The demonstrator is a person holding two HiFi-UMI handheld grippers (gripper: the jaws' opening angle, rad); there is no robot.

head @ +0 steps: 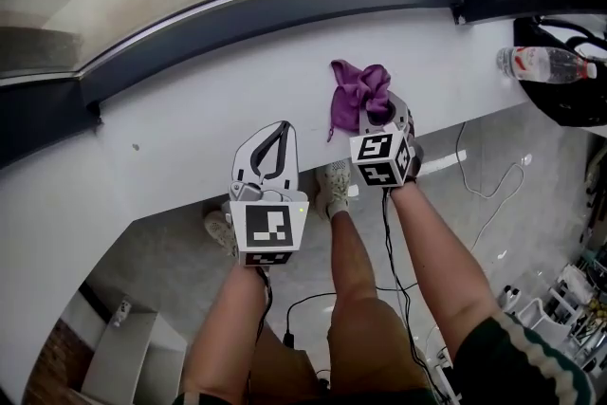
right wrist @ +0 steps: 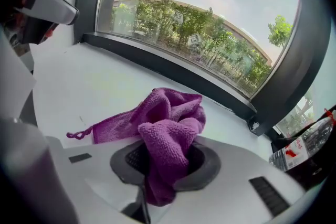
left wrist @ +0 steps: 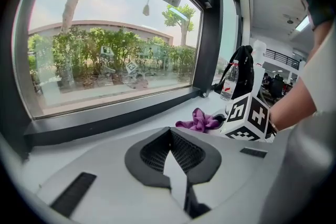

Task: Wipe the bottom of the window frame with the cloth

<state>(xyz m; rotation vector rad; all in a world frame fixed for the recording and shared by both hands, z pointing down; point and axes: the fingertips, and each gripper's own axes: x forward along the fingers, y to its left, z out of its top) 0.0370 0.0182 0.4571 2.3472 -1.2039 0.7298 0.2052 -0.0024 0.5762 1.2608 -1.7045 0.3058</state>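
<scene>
Right gripper (head: pixel 377 117) clamps the purple cloth (head: pixel 357 88) mid-frame, ready for the dark bottom rail (head: pixel 285 7) above; left gripper (head: pixel 277 142) idles closed, empty.

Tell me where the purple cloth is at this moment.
The purple cloth lies on the white sill right of centre in the head view, near the dark window frame, its near end clamped in the right hand-held gripper.

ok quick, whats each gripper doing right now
left gripper: shut, nothing between its jaws
right gripper: shut on the purple cloth
</scene>
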